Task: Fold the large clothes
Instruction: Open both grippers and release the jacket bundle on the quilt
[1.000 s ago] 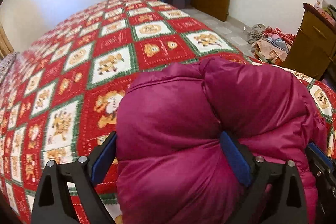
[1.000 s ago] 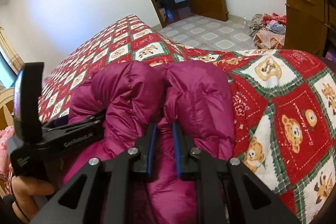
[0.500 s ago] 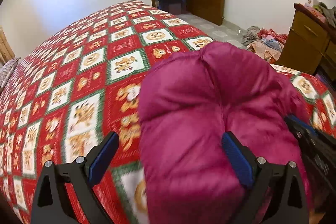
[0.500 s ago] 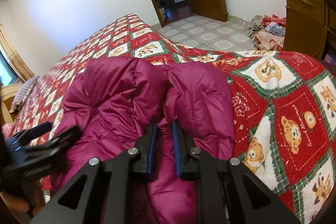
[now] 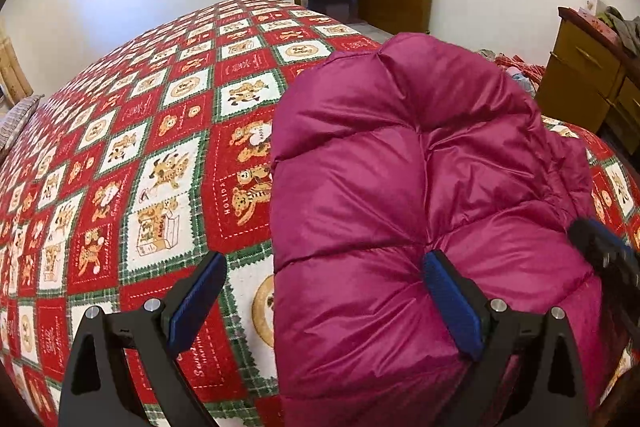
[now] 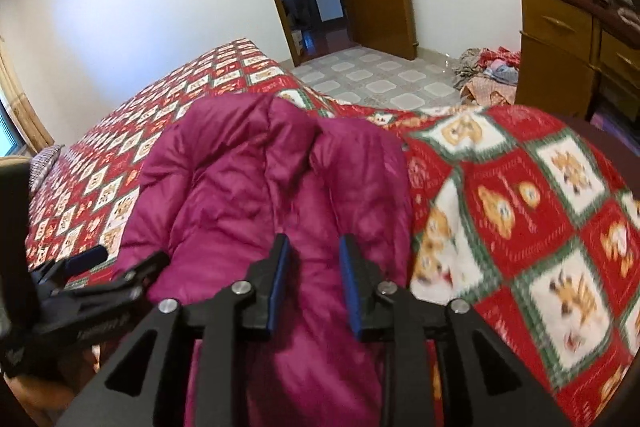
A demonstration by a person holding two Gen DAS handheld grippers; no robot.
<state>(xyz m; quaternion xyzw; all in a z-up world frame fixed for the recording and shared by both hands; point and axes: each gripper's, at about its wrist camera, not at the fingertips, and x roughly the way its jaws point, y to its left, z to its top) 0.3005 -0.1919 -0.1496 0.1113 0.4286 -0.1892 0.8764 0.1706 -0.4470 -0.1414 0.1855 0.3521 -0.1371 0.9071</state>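
We work over the bed [image 5: 120, 155], its red and green bear-print cover filling most of both views, with a wooden dresser [image 6: 560, 39] and a heap of clothes [image 6: 488, 67] on the tiled floor beyond. On the cover, near the bed's close edge, lies the magenta down jacket [image 5: 400, 167], bunched into a thick puffy bundle, quilted panels bulging upward.

We judge that we are mid-fold, with the bulk gathered and doubled but not yet flat. Our left gripper [image 5: 324, 303] is spread wide, one blue pad over the bare cover, the other touching the jacket's puffy surface without pinching it. Our right gripper [image 6: 314, 283] stands partly apart with jacket fabric rising between the pads; whether they truly squeeze it we cannot tell.

Next, we think the bundle needs pressing down to push air out, then a firm grasp on one edge to lay it square.
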